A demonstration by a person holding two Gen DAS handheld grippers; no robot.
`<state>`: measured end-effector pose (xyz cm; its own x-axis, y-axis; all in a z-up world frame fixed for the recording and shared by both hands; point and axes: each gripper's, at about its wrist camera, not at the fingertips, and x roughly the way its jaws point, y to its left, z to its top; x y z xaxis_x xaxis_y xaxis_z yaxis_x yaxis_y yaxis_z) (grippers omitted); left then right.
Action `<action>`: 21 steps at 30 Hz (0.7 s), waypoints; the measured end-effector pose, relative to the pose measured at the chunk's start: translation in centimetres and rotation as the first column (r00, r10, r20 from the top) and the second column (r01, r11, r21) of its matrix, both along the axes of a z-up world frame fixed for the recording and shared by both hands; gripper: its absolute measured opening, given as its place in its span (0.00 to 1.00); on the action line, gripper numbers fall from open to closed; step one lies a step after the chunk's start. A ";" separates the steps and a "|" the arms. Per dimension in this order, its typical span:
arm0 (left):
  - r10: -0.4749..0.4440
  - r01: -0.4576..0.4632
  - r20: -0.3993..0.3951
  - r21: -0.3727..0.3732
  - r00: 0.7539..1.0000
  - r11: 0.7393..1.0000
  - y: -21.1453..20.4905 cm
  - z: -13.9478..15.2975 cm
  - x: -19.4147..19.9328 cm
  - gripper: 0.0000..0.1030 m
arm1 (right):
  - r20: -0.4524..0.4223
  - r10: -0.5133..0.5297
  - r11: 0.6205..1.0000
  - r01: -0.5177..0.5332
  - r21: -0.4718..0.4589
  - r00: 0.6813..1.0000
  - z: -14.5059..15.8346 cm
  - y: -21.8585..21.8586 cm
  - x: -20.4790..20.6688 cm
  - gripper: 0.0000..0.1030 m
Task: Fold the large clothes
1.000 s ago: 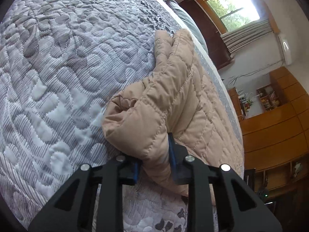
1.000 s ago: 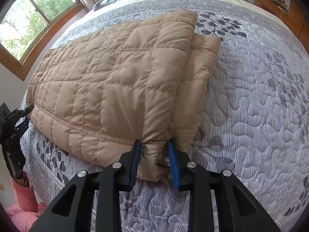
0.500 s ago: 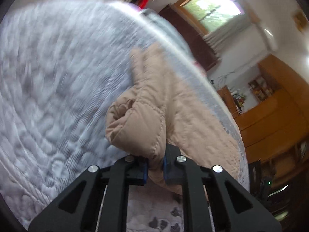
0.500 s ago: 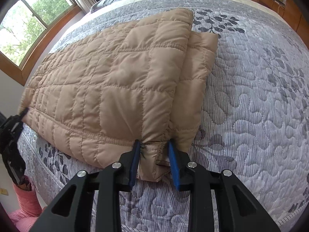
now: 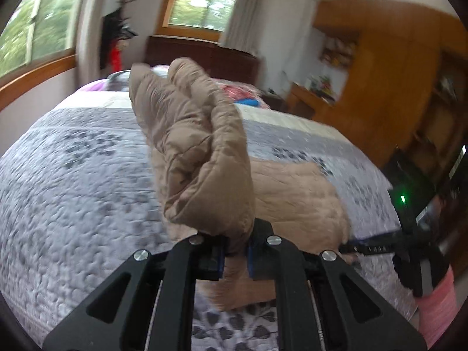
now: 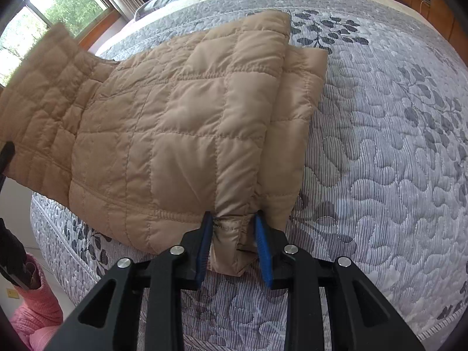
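A tan quilted jacket [image 6: 190,122] lies folded lengthwise on the grey patterned bedspread [image 6: 380,146]. My right gripper [image 6: 234,242] is shut on its near corner, close to the bed's front edge, with the fabric bunched between the blue pads. My left gripper [image 5: 235,256] is shut on the other end of the jacket [image 5: 204,161] and holds it raised above the bedspread [image 5: 73,190], the fabric standing up in front of the camera. In the right wrist view that lifted end [image 6: 44,87] rises at the far left. The left wrist view shows the right gripper [image 5: 355,247] low at the right.
A gloved hand with a pink sleeve [image 5: 435,301] holds the right gripper beside the bed. Pillows and a dark headboard [image 5: 204,55] lie at the bed's far end. Wooden cabinets [image 5: 395,87] line the right wall, and windows [image 5: 204,3] the far one.
My left gripper has closed tight on the jacket's end, lifted it off the bedspread and rolled, so the view now looks across the room. The right gripper has kept still, holding the corner.
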<state>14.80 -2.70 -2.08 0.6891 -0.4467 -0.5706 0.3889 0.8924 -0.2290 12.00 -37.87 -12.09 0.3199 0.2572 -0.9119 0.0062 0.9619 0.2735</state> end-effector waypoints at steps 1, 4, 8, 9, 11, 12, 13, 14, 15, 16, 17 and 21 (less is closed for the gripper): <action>-0.021 0.021 -0.003 0.013 1.000 1.000 -0.9 -0.2 -0.1 0.09 | 0.000 0.000 1.000 0.000 0.002 1.000 0.0 -0.1 0.1 0.28; -0.084 0.086 -0.033 0.063 0.996 0.994 -3.6 -1.9 0.4 0.09 | 0.002 -0.001 1.000 0.000 0.004 1.000 -0.1 -0.1 0.0 0.28; -0.138 0.150 -0.128 0.087 0.982 0.985 -5.4 -4.8 1.9 0.09 | 0.002 0.001 1.000 -0.001 0.000 1.000 0.0 0.1 -0.1 0.28; -0.147 0.161 -0.152 0.087 0.978 0.983 -5.6 -5.4 2.4 0.09 | 0.001 0.002 1.000 -0.002 -0.002 1.000 0.0 0.1 -0.1 0.28; -0.162 0.182 -0.198 0.087 0.967 0.979 -6.1 -6.9 3.3 0.09 | 0.001 0.004 1.000 -0.004 -0.005 1.000 0.0 0.2 -0.1 0.28; -0.172 0.195 -0.219 0.084 0.960 0.977 -6.3 -7.6 3.7 0.09 | 0.001 0.004 1.000 -0.004 -0.005 1.000 0.0 0.2 -0.1 0.28; -0.178 0.202 -0.226 0.088 0.958 0.975 -6.4 -8.1 3.9 0.09 | 0.001 0.004 1.000 -0.004 -0.006 1.000 0.0 0.2 -0.1 0.28; -0.182 0.208 -0.228 0.095 0.956 0.974 -6.7 -8.4 3.9 0.09 | 0.002 0.005 1.000 -0.005 -0.007 1.000 -0.1 0.2 0.0 0.28; -0.186 0.214 -0.230 0.106 0.955 0.971 -6.9 -8.8 3.8 0.10 | 0.002 0.005 1.000 -0.005 -0.007 1.000 -0.1 0.2 0.0 0.28; -0.189 0.220 -0.231 0.114 0.954 0.969 -7.2 -9.0 3.6 0.10 | 0.002 0.004 1.000 -0.004 -0.007 1.000 -0.1 0.2 0.0 0.28; -0.194 0.227 -0.231 0.123 0.953 0.966 -7.4 -9.4 3.6 0.10 | 0.002 0.005 1.000 -0.005 -0.007 1.000 -0.1 0.1 0.0 0.28; -0.200 0.233 -0.220 0.137 0.955 0.963 -7.7 -10.3 3.5 0.10 | 0.007 0.004 1.000 -0.004 -0.018 1.000 -0.3 0.3 0.1 0.29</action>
<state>18.33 -10.42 -12.35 0.4483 -0.4640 -0.7640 0.5367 0.8232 -0.1850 12.05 -37.54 -12.34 0.3249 0.2421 -0.9143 0.0005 0.9666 0.2561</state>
